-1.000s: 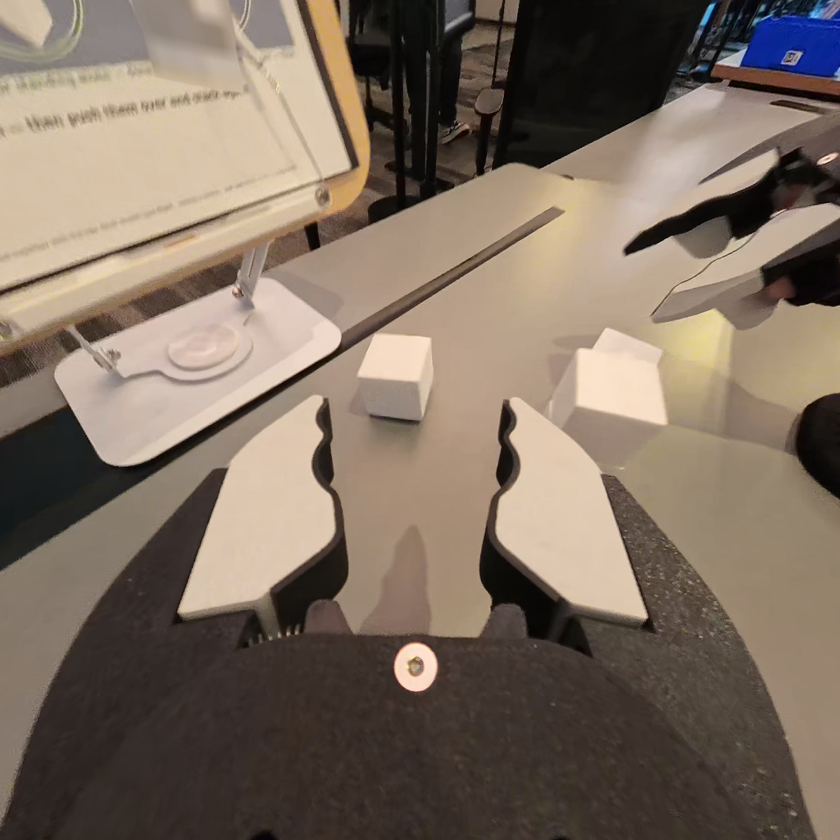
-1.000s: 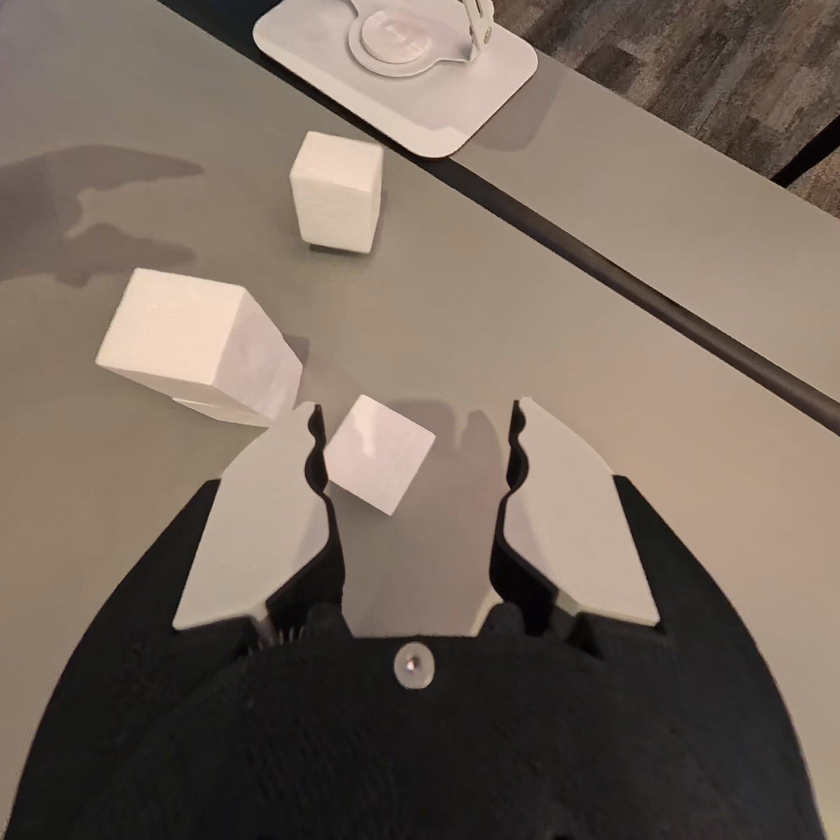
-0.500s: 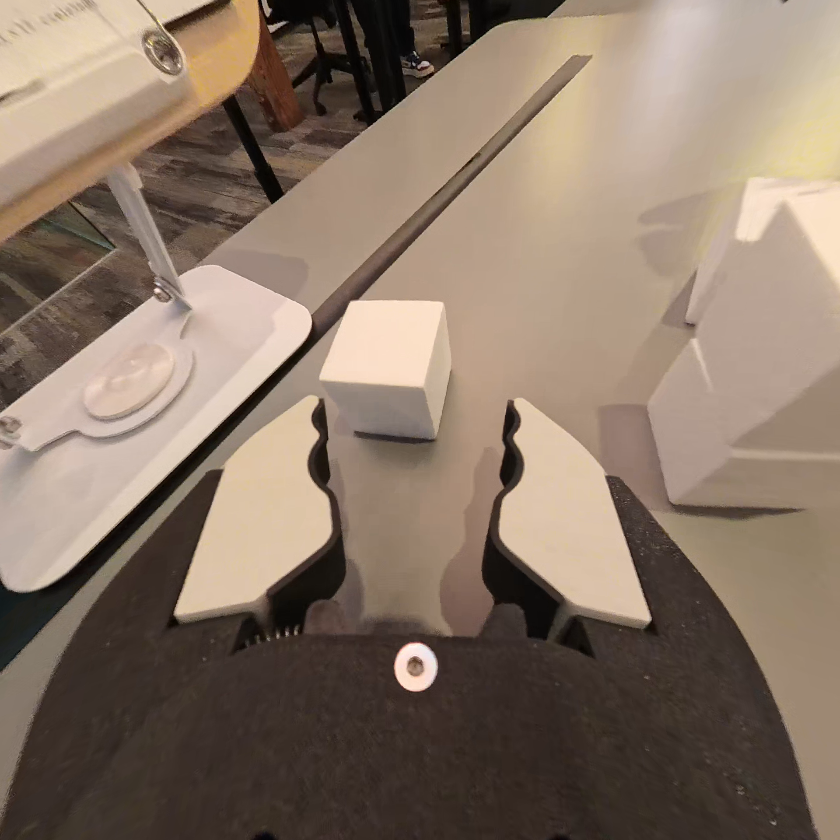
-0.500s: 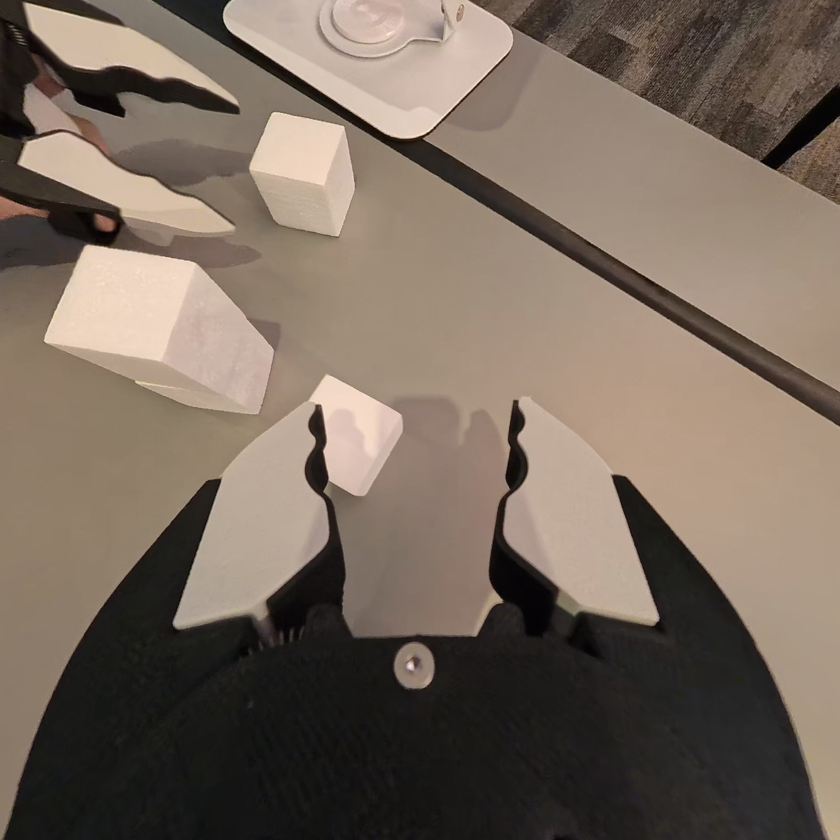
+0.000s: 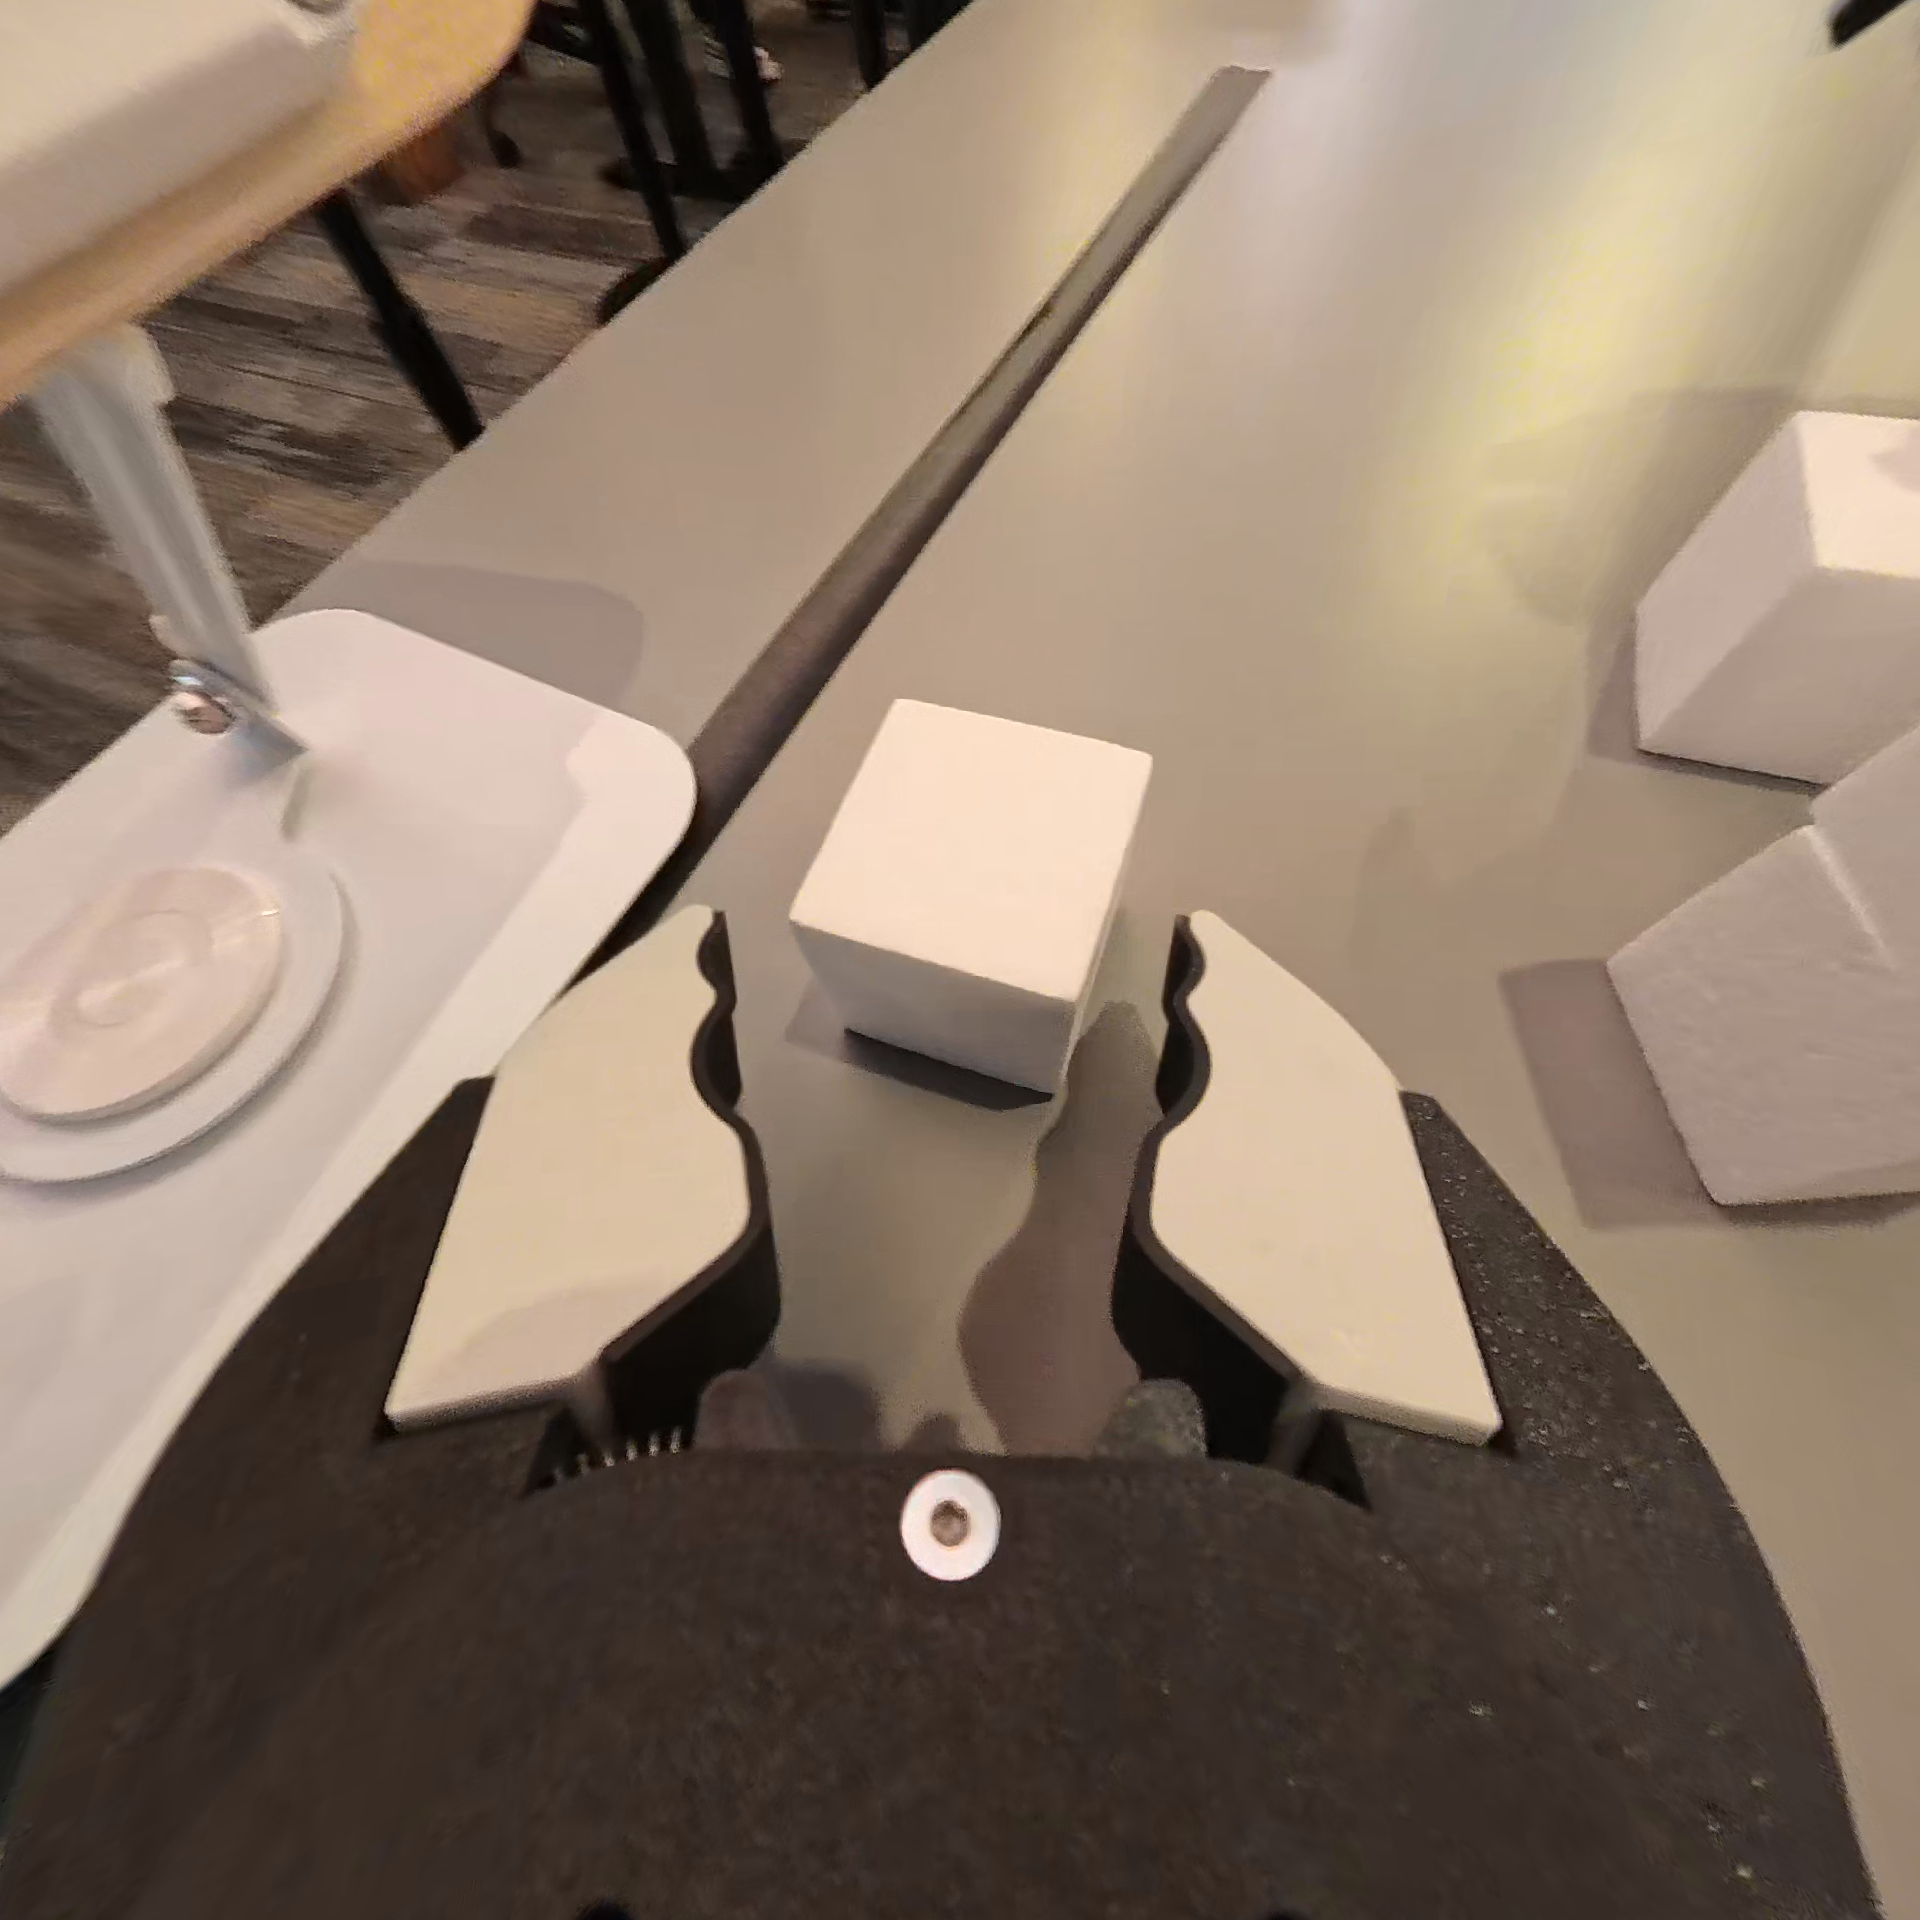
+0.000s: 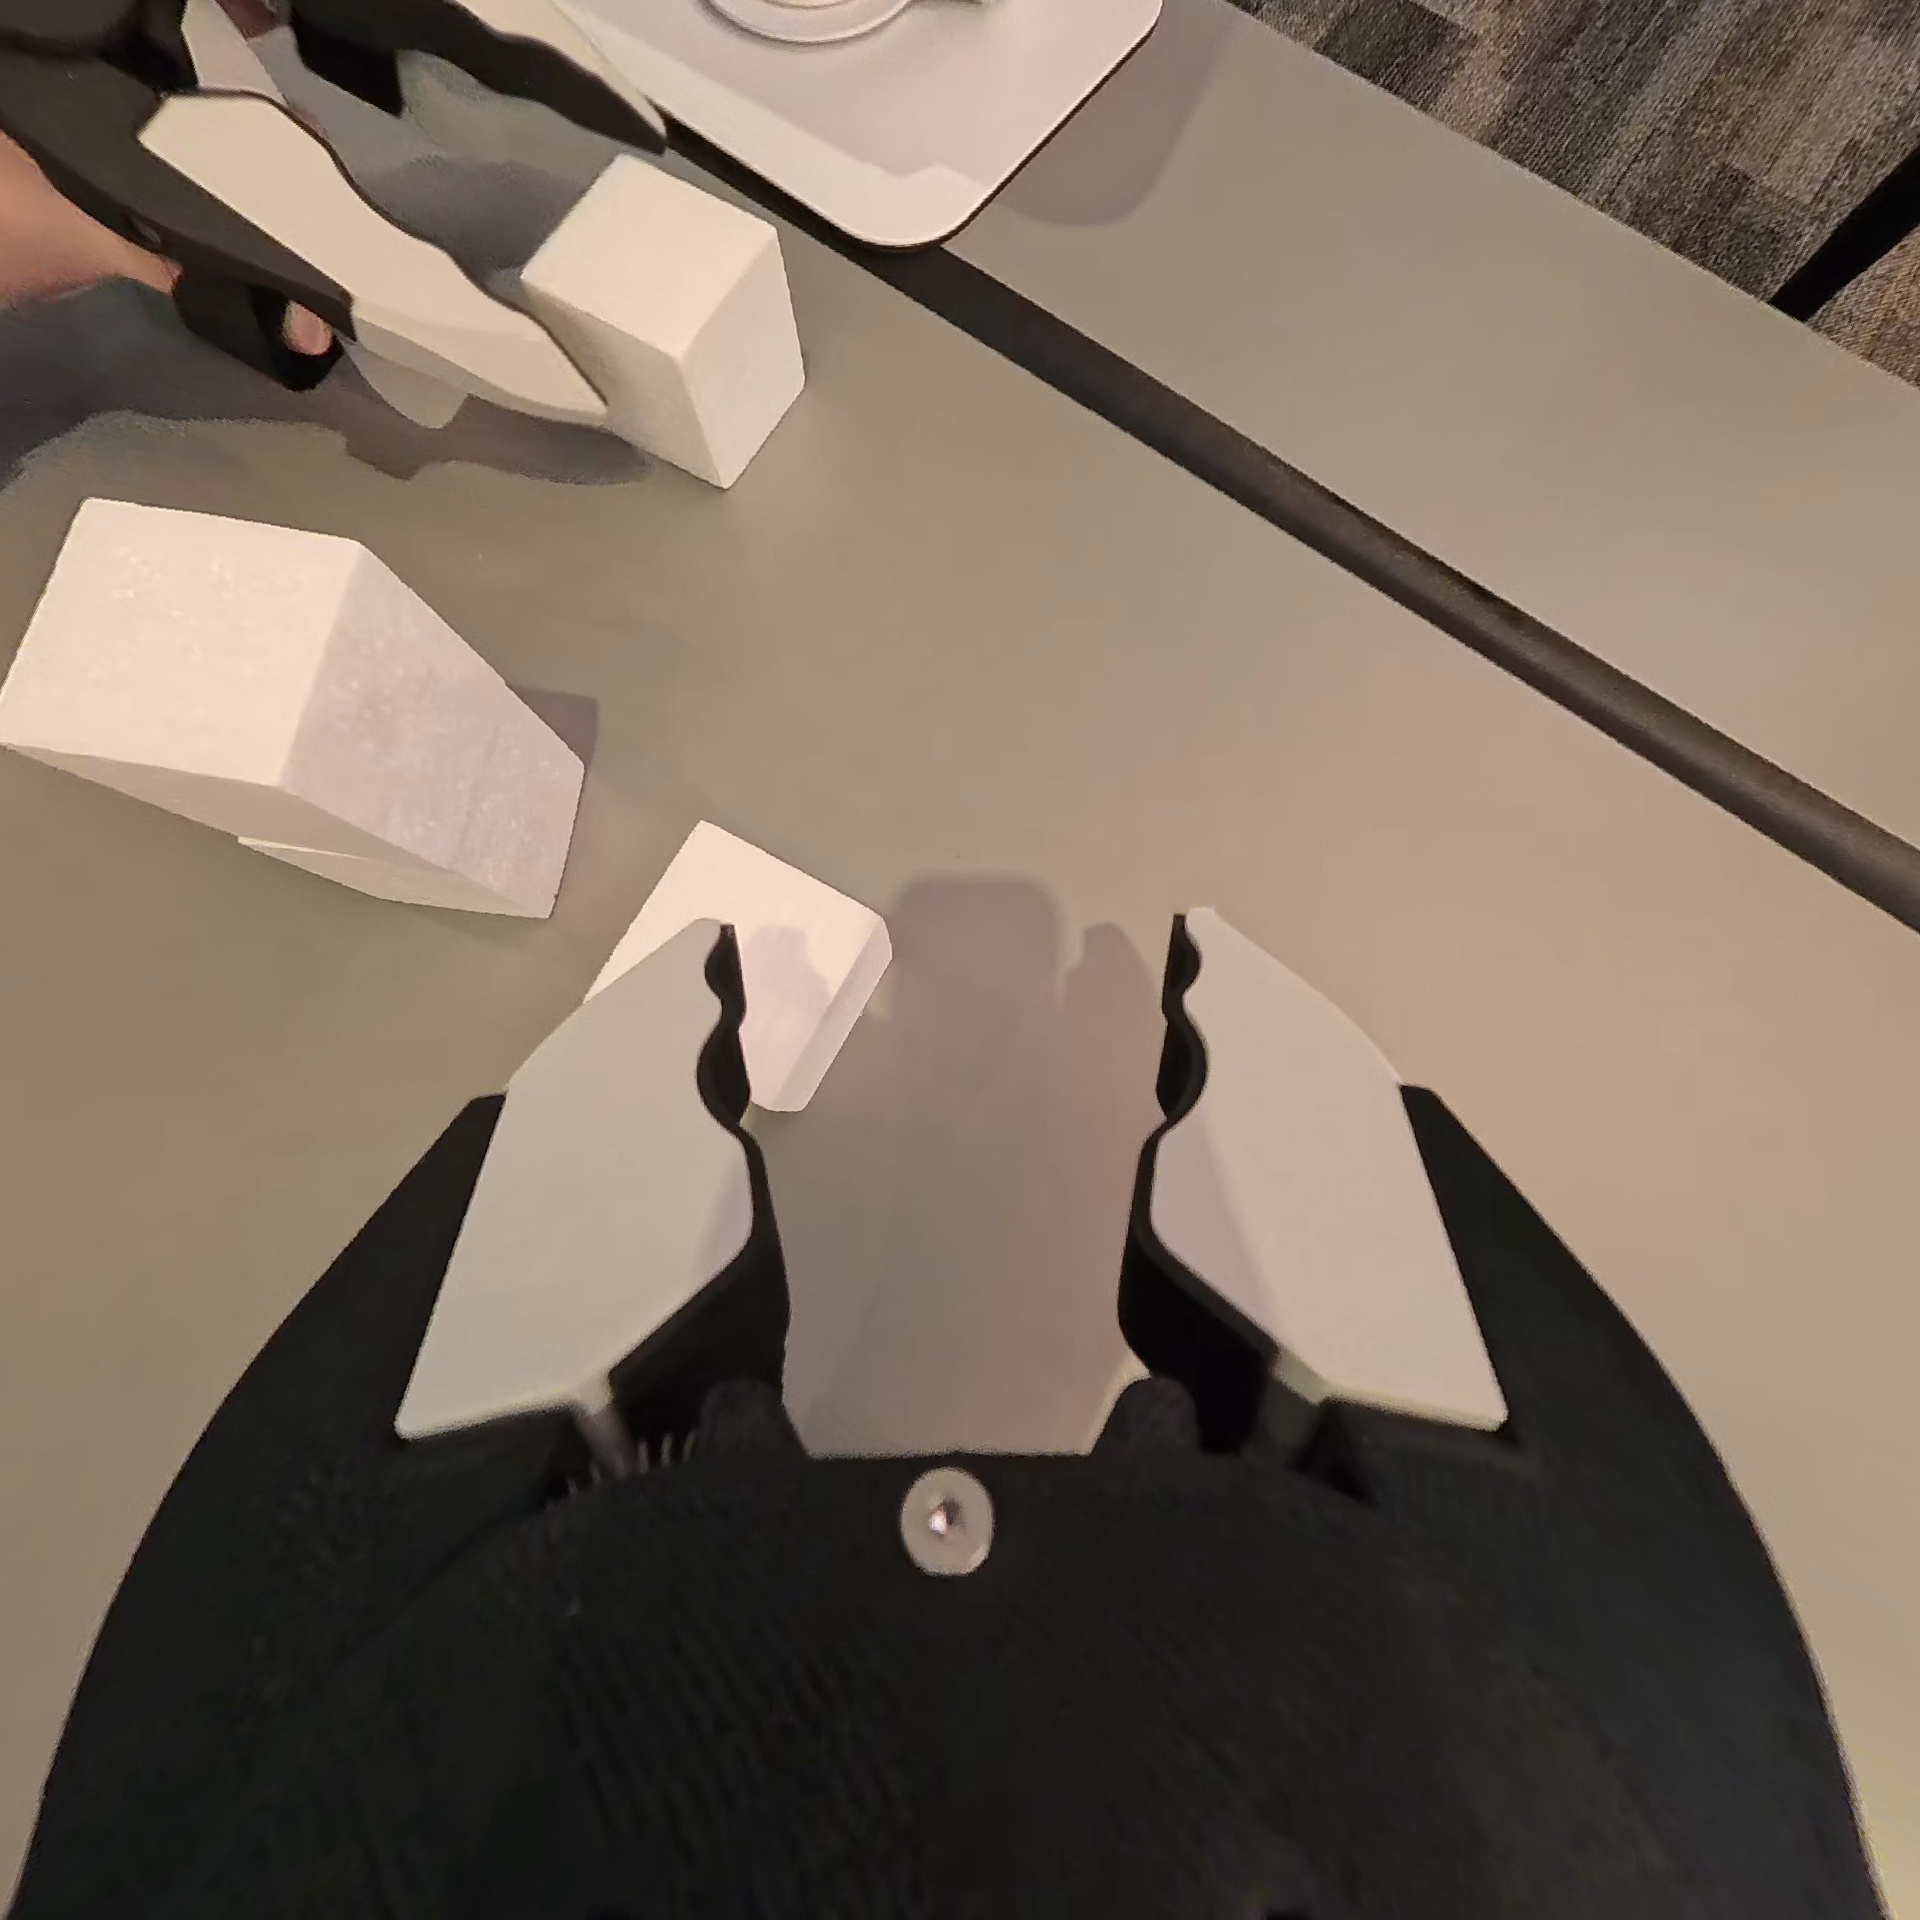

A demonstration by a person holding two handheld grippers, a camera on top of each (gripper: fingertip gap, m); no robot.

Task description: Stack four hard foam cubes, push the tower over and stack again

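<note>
Several white foam cubes lie on the grey table [image 5: 1351,436]. One cube [image 5: 966,883] sits upright just ahead of my left gripper [image 5: 951,930], which is open with its fingertips level with the cube's near corners, not touching. The right wrist view shows this cube [image 6: 675,301] between the left gripper's fingers [image 6: 468,343]. My right gripper [image 6: 953,930] is open and empty above the table. A cube [image 6: 800,966] lies beside its left finger, partly hidden by it. Two cubes [image 6: 260,675] are stacked at the left, the upper one twisted on the lower.
A white stand base [image 5: 260,935] lies close to the left of the left gripper and also shows in the right wrist view [image 6: 883,104]. A dark seam [image 6: 1455,582] runs across the table. Another cube [image 5: 1787,613] and the stack [image 5: 1766,1039] are to the right. The left tips stand about 10 cm off the stack [image 5: 1766,1039].
My left gripper has moved forward and down to the single cube, which now sits at its fingertips. My right gripper has drifted right, so the nearby cube now lies by its left finger.
</note>
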